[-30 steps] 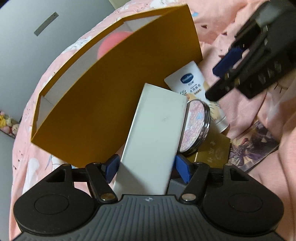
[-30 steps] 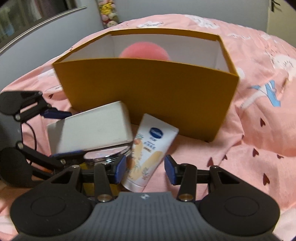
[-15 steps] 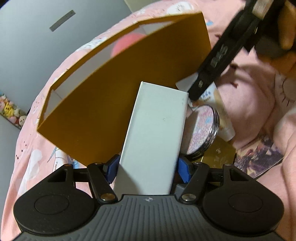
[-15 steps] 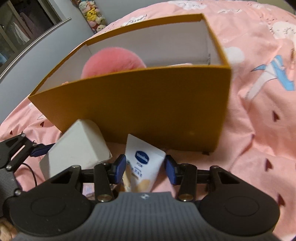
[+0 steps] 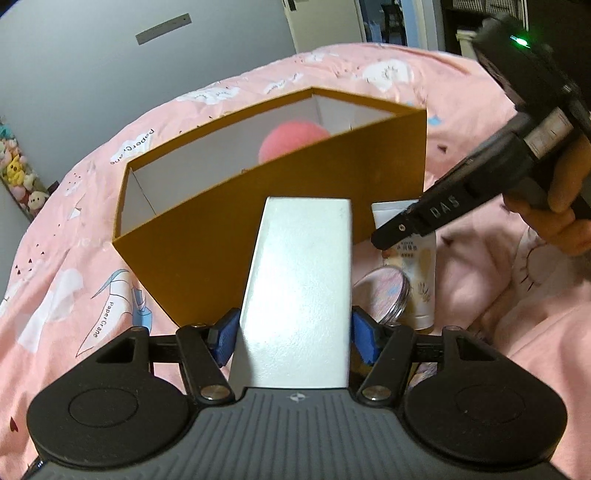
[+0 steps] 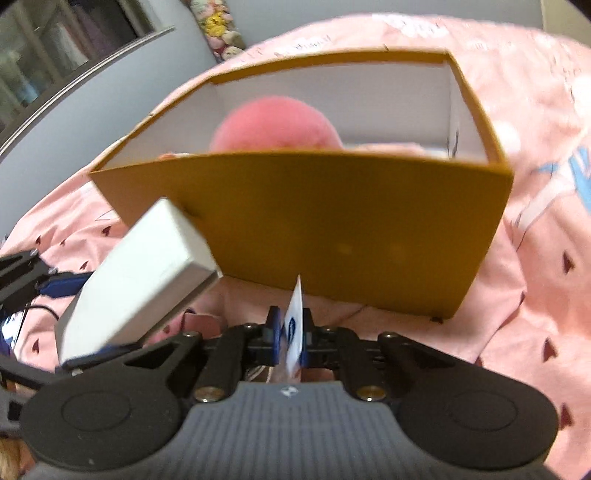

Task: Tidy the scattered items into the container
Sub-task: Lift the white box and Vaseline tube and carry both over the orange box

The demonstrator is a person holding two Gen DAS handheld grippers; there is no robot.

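My left gripper [image 5: 293, 338] is shut on a white rectangular box [image 5: 299, 280] and holds it just in front of the orange container [image 5: 280, 206]. My right gripper [image 6: 290, 339] is shut on the flat end of a white lotion tube [image 6: 294, 328], in front of the container's [image 6: 332, 225] near wall. The tube [image 5: 413, 269] also shows in the left wrist view, under the right gripper's body [image 5: 480, 184]. A pink fluffy ball [image 6: 277, 125] lies inside the container. The white box [image 6: 136, 273] shows at the left in the right wrist view.
A round patterned tin [image 5: 384, 295] lies on the pink bedding [image 5: 92, 280] beside the tube. A grey wall [image 5: 110, 55] stands behind the bed. Plush toys [image 6: 221, 26] sit at the far edge.
My right gripper has closed on the lotion tube's end and turned it edge-on. Both grippers have risen, so more of the container's inside shows. The left still holds the white box.
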